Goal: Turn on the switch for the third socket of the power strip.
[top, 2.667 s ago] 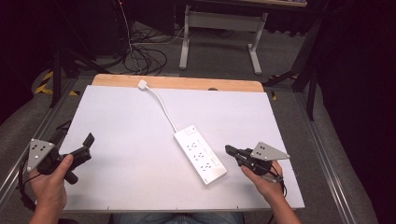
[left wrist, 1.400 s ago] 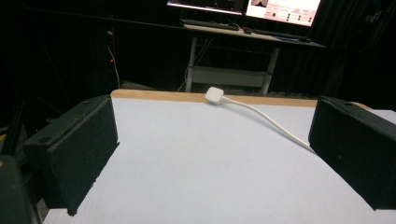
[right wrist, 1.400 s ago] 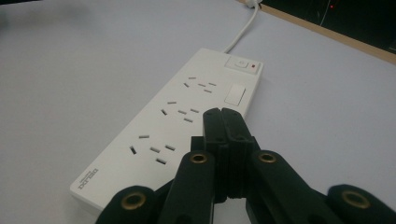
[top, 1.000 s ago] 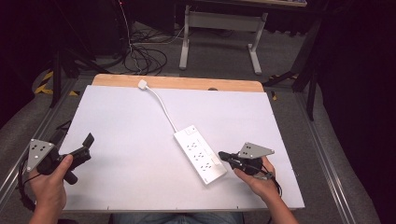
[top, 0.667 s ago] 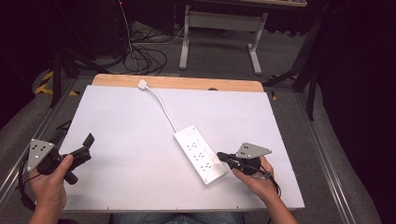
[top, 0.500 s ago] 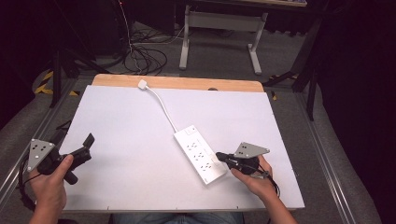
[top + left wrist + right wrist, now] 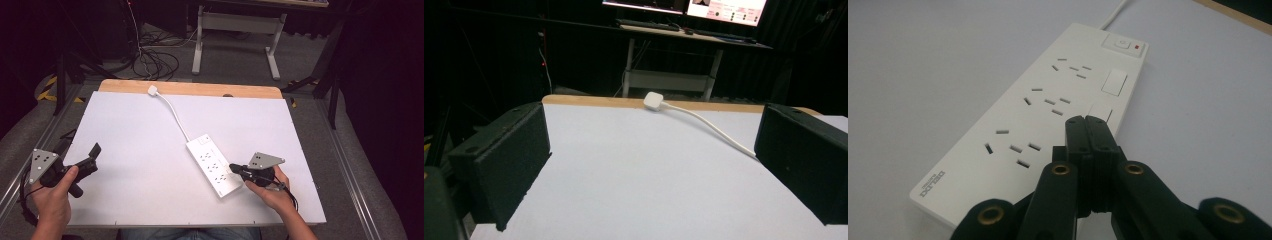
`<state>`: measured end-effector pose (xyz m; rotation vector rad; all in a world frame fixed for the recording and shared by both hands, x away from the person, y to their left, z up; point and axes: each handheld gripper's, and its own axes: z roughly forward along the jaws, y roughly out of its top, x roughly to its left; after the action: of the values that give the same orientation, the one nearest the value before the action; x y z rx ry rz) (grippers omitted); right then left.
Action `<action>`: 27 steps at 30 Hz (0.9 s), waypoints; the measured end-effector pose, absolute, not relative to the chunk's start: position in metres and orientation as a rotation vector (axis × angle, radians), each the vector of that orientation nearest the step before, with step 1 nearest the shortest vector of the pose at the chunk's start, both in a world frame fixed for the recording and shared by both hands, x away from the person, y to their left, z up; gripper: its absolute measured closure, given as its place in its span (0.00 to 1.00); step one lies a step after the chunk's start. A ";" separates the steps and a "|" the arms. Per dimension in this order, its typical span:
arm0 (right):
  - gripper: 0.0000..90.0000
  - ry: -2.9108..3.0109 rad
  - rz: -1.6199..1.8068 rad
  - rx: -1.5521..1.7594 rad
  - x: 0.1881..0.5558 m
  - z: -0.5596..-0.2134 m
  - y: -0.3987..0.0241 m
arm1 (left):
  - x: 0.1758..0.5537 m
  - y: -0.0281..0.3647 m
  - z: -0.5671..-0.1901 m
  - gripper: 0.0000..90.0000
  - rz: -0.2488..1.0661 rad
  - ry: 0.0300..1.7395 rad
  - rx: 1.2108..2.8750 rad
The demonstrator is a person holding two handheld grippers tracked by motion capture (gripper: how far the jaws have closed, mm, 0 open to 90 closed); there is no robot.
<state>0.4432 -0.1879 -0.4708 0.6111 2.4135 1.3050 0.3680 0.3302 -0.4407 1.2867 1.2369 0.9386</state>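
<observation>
A white power strip (image 7: 214, 164) lies slanted in the middle of the white table (image 7: 125, 150). Its cord (image 7: 175, 116) runs back to a white plug (image 7: 153, 90) near the wooden far edge. My right gripper (image 7: 233, 167) is shut with nothing between its jaws, and its tip is over the strip's right side. In the right gripper view the closed tip (image 7: 1085, 121) is over the strip (image 7: 1033, 115), beside a square switch (image 7: 1114, 81). My left gripper (image 7: 92, 155) is held open at the table's left edge. Its jaws frame the plug (image 7: 654, 100) and cord (image 7: 709, 127).
Beyond the table a metal desk frame (image 7: 235, 30) and loose cables (image 7: 150, 60) stand on the grey floor. Metal rails run along the table's left side (image 7: 30, 165) and right side (image 7: 350, 170). Monitors (image 7: 704, 6) glow at the back.
My right gripper has moved left across the table until its shut tip is over the power strip's right side. The left gripper has stayed in place.
</observation>
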 end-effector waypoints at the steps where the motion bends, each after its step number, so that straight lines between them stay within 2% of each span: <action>1: 1.00 2.415 1.303 0.610 0.444 -0.471 -0.187 | 0.368 0.330 -0.441 0.02 0.939 1.237 1.287; 27: 1.00 2.448 1.263 0.617 0.446 -0.473 -0.179 | 0.369 0.330 -0.441 0.02 0.938 1.232 1.298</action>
<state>0.4465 -0.1791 -0.4730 0.6174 2.4478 1.2634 0.3687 0.3297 -0.4410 1.2983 1.2321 0.9378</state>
